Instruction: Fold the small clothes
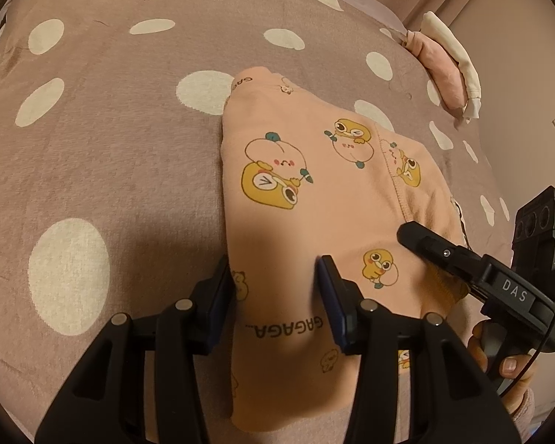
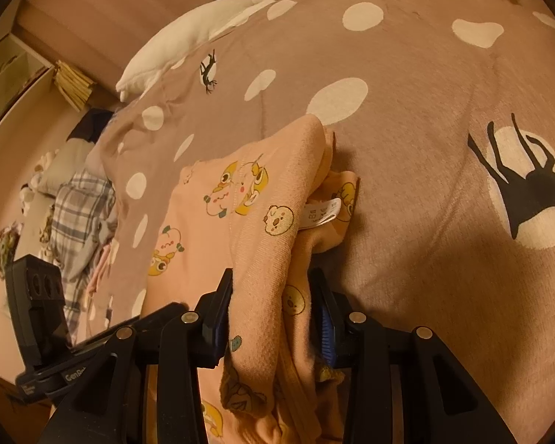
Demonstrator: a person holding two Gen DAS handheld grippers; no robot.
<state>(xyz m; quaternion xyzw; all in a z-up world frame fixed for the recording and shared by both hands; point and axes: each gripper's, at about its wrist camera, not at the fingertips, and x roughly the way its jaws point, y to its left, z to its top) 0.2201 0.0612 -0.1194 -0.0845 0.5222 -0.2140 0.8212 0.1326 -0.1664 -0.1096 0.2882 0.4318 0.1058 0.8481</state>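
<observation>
A small peach garment (image 1: 314, 192) printed with yellow cartoon ducks lies folded on the bed. My left gripper (image 1: 275, 273) stands open over its near edge, one finger at the cloth's left fold, the other on top of it. My right gripper (image 2: 273, 288) has a bunched layer of the same garment (image 2: 262, 222) between its fingers, which press the cloth from both sides. The right gripper also shows in the left wrist view (image 1: 418, 236), at the garment's right edge. A white label (image 2: 323, 212) sticks out of the fold.
The bed has a mauve cover with white spots (image 1: 111, 129) and black deer prints (image 2: 529, 185). A white goose plush (image 2: 203, 40) lies at the far side. A pink and white cloth pile (image 1: 447, 70) sits far right. Plaid clothes (image 2: 81, 214) lie off the bed's left.
</observation>
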